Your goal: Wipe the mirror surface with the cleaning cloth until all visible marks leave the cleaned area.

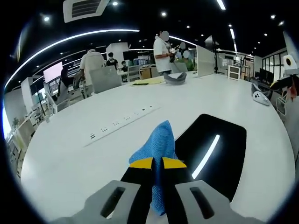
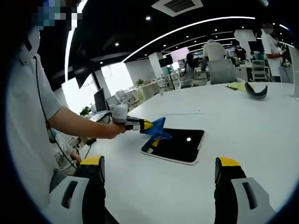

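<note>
The dark rectangular mirror (image 2: 177, 145) with a pale rim lies flat on the white tabletop (image 2: 243, 126), reflecting ceiling lights. My left gripper (image 1: 157, 163) has its yellow-tipped fingers clamped on a bunched blue woven cleaning cloth (image 1: 158, 147), held over the mirror's near corner. My right gripper (image 2: 159, 169) hangs well back from the mirror, its fingers wide apart with nothing between them.

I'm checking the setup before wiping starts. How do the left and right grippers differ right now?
The left gripper is shut on the blue cloth; the right gripper is open and holds nothing. The left gripper hangs at the mirror edge; the right gripper sits back over bare table. Both have yellow-tipped black jaws.
</note>
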The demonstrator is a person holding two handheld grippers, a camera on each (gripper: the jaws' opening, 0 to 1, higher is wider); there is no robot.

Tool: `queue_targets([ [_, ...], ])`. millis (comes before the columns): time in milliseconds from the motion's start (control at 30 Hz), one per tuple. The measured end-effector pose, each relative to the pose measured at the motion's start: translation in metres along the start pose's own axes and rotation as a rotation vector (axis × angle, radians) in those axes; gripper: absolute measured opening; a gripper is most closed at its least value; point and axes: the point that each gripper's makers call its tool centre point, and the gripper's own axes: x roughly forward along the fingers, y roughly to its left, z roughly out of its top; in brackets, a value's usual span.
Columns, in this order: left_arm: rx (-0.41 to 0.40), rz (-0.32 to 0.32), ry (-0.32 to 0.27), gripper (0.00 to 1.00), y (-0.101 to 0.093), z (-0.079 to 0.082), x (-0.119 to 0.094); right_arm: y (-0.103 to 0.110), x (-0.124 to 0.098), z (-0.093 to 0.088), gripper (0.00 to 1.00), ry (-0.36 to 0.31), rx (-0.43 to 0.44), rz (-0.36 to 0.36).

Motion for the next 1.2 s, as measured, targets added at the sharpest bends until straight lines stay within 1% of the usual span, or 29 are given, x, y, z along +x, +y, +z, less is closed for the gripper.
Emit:
queue_targets([
  [100,-0.005,-0.005,0.005,0.03,-0.002,-0.004,0.006,-0.001,0.0,-0.001,0.98,0.005,0.003,-0.004],
  [233,0.013,-0.015,0.015,0.03,-0.004,-0.007,0.013,-0.003,0.001,-0.003,0.98,0.011,0.007,-0.005],
  [500,-0.001,-0.008,0.019,0.03,0.004,-0.012,0.022,-0.007,0.002,-0.008,0.98,0.026,0.019,-0.011],
  [700,0.006,-0.005,0.018,0.03,0.005,-0.014,0.026,-0.011,0.004,-0.013,0.98,0.039,0.024,-0.015],
  [833,0.003,-0.005,0.02,0.03,0.006,-0.017,0.029,-0.01,0.006,-0.016,0.98,0.049,0.025,-0.008],
  [1067,0.026,-0.011,0.011,0.03,0.007,-0.02,0.03,-0.008,0.009,-0.014,0.98,0.051,0.026,0.0],
  [1200,0.015,-0.007,-0.001,0.03,0.007,-0.02,0.031,-0.008,0.011,-0.014,0.98,0.055,0.024,0.002],
])
